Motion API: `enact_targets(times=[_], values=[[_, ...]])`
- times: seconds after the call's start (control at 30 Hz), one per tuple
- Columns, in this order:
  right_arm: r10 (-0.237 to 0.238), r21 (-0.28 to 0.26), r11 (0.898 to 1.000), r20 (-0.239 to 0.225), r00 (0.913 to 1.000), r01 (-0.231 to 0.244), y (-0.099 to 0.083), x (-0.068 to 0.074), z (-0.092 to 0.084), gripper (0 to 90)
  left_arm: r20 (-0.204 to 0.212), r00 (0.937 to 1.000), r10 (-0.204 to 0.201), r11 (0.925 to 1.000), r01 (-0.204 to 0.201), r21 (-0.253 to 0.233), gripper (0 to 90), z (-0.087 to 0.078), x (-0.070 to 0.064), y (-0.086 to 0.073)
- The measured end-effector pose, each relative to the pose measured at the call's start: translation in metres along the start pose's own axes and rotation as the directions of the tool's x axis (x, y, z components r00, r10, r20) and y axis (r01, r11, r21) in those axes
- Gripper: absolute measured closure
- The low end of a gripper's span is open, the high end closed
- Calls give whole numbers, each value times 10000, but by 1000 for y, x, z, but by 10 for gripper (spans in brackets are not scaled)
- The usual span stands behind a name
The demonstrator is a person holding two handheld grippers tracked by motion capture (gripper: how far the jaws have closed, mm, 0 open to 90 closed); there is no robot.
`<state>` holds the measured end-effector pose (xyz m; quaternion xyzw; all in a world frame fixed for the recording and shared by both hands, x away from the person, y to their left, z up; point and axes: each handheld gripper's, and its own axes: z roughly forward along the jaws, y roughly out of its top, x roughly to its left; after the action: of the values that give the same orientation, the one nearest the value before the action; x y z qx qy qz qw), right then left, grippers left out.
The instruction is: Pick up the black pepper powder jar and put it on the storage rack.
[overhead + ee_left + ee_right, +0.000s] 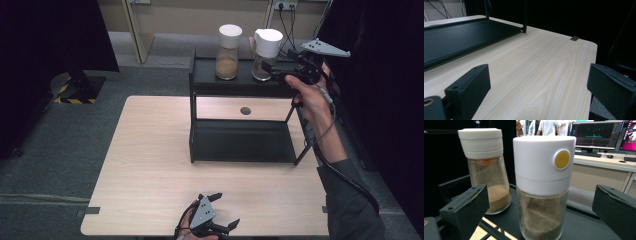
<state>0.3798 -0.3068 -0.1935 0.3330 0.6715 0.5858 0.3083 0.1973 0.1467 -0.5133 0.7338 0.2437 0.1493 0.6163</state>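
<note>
A light wooden table with a pale grain stood on grey carpet. A small dark round hole sat in the tabletop near its far edge. At the table's corner lay a small grey flat tab. Yellow-and-black striped hazard tape marked the floor at far left, beside a dark stand base. Along the back wall ran beige panelling with a white power socket and black cables. Behind, a computer monitor with a dark screen stood on a beige desk, and people in white shirts stood farther off.
</note>
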Motion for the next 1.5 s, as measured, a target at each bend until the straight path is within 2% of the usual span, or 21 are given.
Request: enact_targets(times=[0.2, 0.6, 0.97, 1.5], values=[[-39, -158, 9999, -115, 9999, 37, -10, 1, -10, 7, -18, 10000, 22, 10000, -22, -18, 44, 0, 0, 0], [-106, -589, 9982, -649, 9978, 68, -31, 1, -31, 6, -28, 10000, 29, 10000, -29, 19, 44, 0, 0, 0], [-360, -598, 9978, -1043, 9939, 298, -48, 6, -43, 5, -15, 10000, 40, 10000, -40, -43, 44, -1, -1, 0], [-183, -849, 9964, -1483, 9888, 57, -73, 6, -61, 5, 4, 10000, -23, 10000, 23, -50, 43, -1, 0, 0]])
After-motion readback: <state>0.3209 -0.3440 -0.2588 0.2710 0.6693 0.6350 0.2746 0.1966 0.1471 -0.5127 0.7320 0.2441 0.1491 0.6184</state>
